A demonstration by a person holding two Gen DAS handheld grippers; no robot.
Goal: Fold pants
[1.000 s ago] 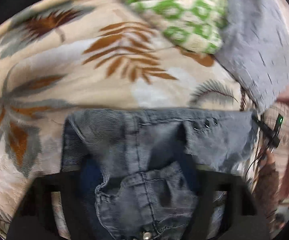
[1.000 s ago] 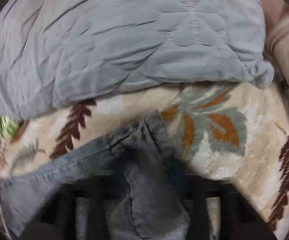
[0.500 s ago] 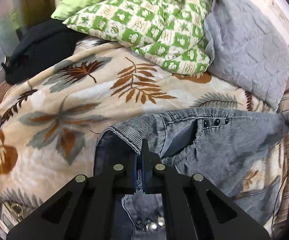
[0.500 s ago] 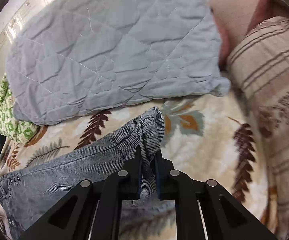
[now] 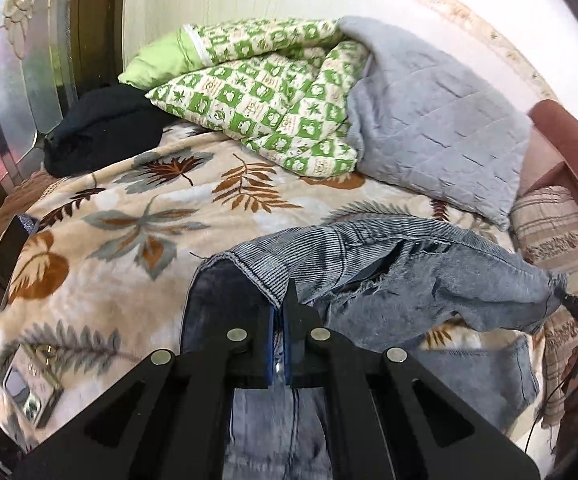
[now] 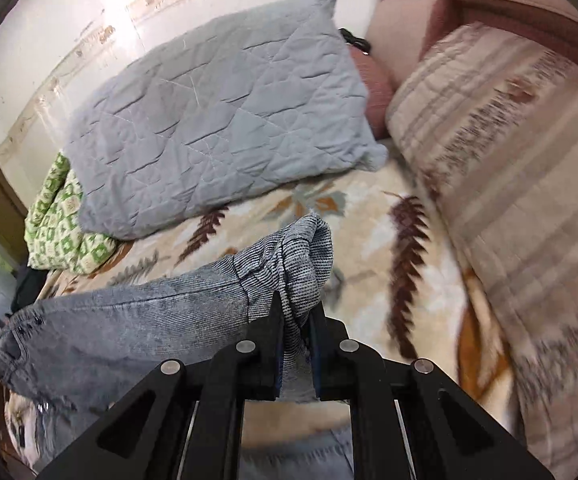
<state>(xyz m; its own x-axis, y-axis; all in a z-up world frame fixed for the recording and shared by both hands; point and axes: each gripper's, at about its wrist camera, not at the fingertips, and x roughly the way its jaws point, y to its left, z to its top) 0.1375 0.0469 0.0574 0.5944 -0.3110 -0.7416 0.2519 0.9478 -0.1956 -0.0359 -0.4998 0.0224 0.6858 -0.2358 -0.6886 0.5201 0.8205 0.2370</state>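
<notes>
Grey-blue denim pants hang stretched between my two grippers above a bed with a leaf-print blanket. My left gripper is shut on the waistband edge. My right gripper is shut on the other end of the waistband, and the pants stretch away to the left in the right wrist view. The legs hang below and are mostly hidden by the gripper bodies.
A grey quilted pillow and a green checked quilt lie at the head of the bed. A black garment lies far left. A phone and a dark flat object lie at the left edge. A striped cushion lies to the right.
Both grippers have risen with the pants, lifting the waistband off the blanket. The views now look down on the bed from higher up.
</notes>
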